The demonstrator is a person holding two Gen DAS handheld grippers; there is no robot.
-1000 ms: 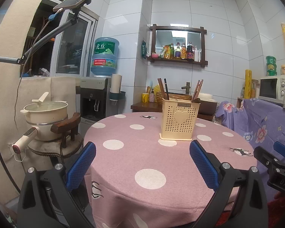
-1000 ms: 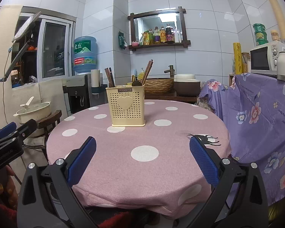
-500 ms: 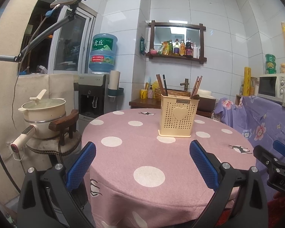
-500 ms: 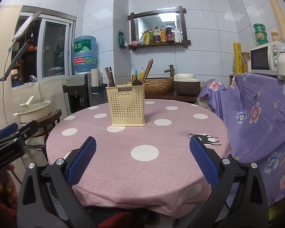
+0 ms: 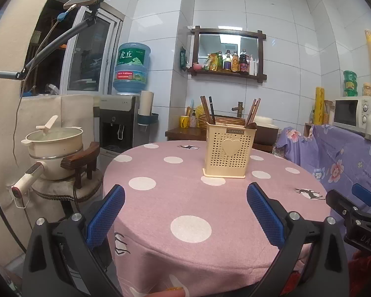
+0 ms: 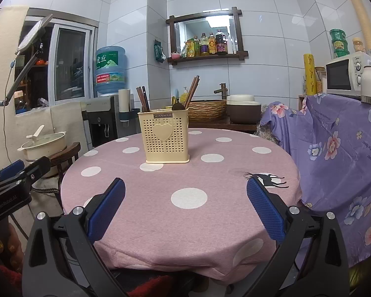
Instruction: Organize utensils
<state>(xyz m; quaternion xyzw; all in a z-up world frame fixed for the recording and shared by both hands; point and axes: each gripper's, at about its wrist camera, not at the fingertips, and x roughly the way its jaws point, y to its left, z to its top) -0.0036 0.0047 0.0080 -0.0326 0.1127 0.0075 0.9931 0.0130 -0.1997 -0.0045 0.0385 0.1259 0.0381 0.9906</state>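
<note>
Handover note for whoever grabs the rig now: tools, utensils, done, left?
Left tool: open, empty, low at the table's near edge.
Right tool: open, empty, beside it.
Holder: upright on the table, away from both tools; chopsticks and a spoon stand in it.
Done: no loose utensils show on the table.
Left: unclear; any sorting inside the holder is untouched.

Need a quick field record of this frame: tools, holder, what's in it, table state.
left tool: open, empty, near table edge
right tool: open, empty, near table edge
utensil holder: cream, perforated, heart on front, upright on table
contents: dark chopsticks at its left, more chopsticks at its right, leaning outward
table: round, pink polka-dot cloth; no loose utensils visible on it
contact: neither tool touches the holder
</note>
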